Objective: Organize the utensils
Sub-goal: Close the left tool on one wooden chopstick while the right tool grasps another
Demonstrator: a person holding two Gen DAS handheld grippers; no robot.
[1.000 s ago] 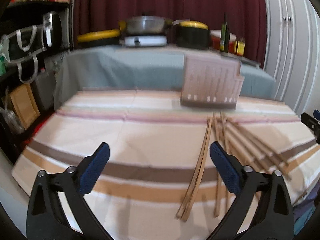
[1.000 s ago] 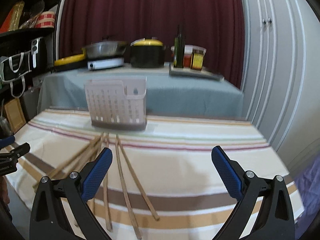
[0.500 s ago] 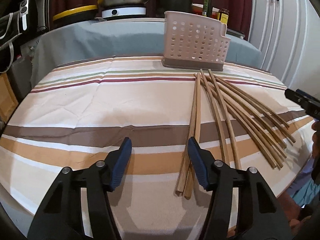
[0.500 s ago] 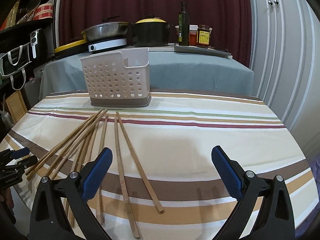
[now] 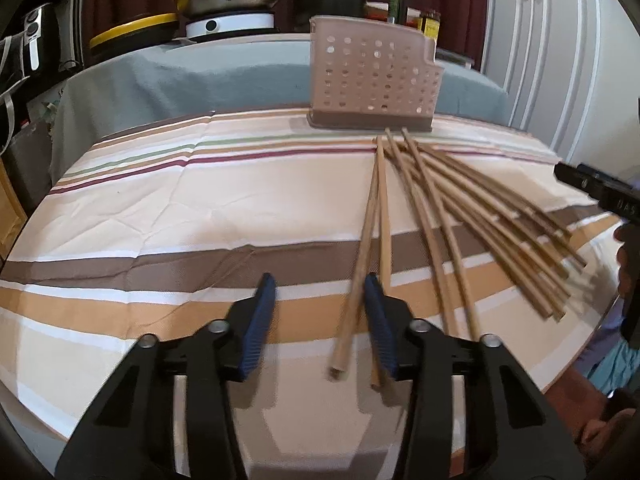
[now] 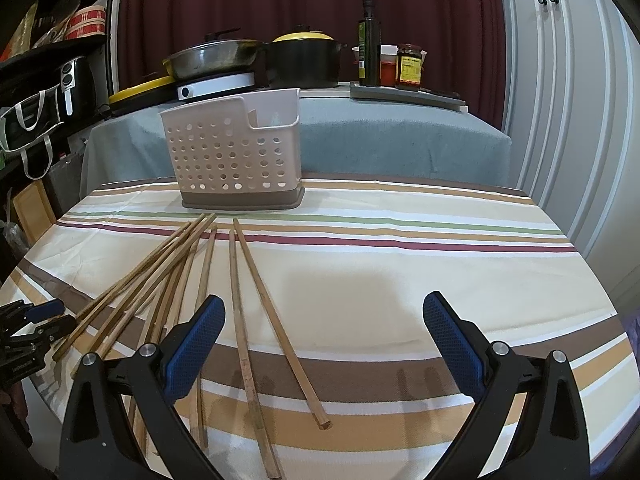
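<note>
Several long wooden chopsticks (image 5: pixel 460 208) lie fanned out on the striped tablecloth (image 5: pixel 200 208), in front of a beige perforated utensil holder (image 5: pixel 372 80). My left gripper (image 5: pixel 318 316) hovers low over the near ends of the leftmost pair. It is open with its jaws narrowed, and one chopstick (image 5: pixel 354 296) runs between the fingers, close to the right pad (image 5: pixel 378 320). In the right wrist view the holder (image 6: pixel 236 152) stands at the back. My right gripper (image 6: pixel 324 336) is wide open above the cloth, with two chopsticks (image 6: pixel 256 304) lying between its fingers, untouched.
Behind the table a grey-covered counter (image 6: pixel 400 140) carries pans, a black pot (image 6: pixel 304 60), a bottle and jars. White cupboard doors (image 6: pixel 580 100) stand on the right and dark shelves (image 6: pixel 48 80) on the left. The left gripper (image 6: pixel 32 324) shows at the left edge.
My left gripper has dropped and moved forward to the leftmost chopsticks, and its jaws have narrowed from wide open. The right gripper has come slightly closer to the table and stays wide open.
</note>
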